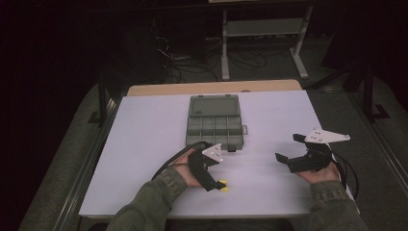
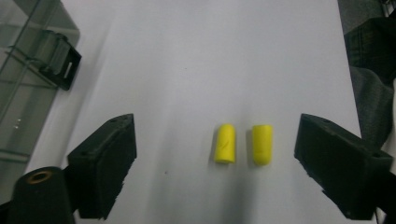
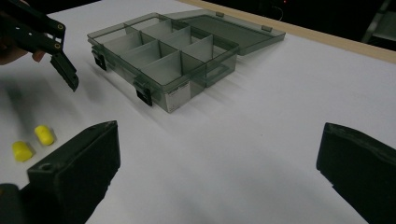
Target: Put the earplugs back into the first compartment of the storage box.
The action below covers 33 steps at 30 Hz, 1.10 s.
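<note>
The left tool (image 2: 215, 154) points down at the tabletop (image 1: 144, 144) near the organizer box (image 1: 214, 120) — jaws wide, gripping nothing (two yellow earplugs (image 2: 243, 143) lie between them). The right tool (image 1: 293, 153) hovers level, open, empty.

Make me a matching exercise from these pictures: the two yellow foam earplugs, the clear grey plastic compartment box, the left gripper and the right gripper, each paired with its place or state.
Things:
1. two yellow foam earplugs
2. clear grey plastic compartment box
3. left gripper
4. right gripper

Places or states:
A. lid open, compartments empty
B. lying side by side on the white table
C. open, held away from the earplugs, with nothing between its jaws
D. open, poised over the earplugs

Pairs: 1-B, 2-A, 3-D, 4-C
</note>
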### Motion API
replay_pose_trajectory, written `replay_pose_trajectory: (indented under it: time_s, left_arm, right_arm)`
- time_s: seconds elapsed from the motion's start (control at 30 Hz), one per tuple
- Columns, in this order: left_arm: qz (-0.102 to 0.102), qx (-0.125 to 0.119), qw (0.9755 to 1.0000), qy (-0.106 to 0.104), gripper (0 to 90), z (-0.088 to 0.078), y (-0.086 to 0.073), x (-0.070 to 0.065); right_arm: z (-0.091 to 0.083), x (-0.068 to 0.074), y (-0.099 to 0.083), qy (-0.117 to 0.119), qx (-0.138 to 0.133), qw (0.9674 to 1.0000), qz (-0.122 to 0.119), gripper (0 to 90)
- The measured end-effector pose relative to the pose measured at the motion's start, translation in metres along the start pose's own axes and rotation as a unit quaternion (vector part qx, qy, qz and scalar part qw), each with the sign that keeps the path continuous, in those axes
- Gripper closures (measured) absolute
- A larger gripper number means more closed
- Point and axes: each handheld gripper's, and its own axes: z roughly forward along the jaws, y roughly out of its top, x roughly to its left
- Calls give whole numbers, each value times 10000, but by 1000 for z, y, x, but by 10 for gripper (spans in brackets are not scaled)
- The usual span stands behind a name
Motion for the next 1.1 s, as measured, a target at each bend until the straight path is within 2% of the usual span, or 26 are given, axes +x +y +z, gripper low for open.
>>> replay_pose_trajectory:
  time_s: [0.2, 0.33, 0.53, 0.93, 1.07, 1.1]
  left_arm:
    - [91, 79, 9999, -110, 246, 4, 0, 0]
    - [152, 148, 9997, -138, 353, 6, -1, 0]
    - [214, 265, 9993, -126, 456, 10, -1, -1]
    - [304, 481, 9983, -120, 777, 16, 0, 0]
    - [285, 473, 9983, -191, 810, 13, 1, 0]
    - [252, 406, 9987, -203, 810, 10, 1, 1]
  right_arm:
    - [1, 0, 0, 17, 38, 10000, -12, 0]
    - [2, 0, 0, 25, 48, 10000, -19, 0]
    - [2, 0, 0, 30, 63, 10000, -24, 0]
    - [0, -2, 0, -2, 55, 10000, 14, 0]
    - [2, -1, 0, 2, 93, 10000, -27, 0]
    - [2, -1, 0, 4, 106, 9999, -33, 0]
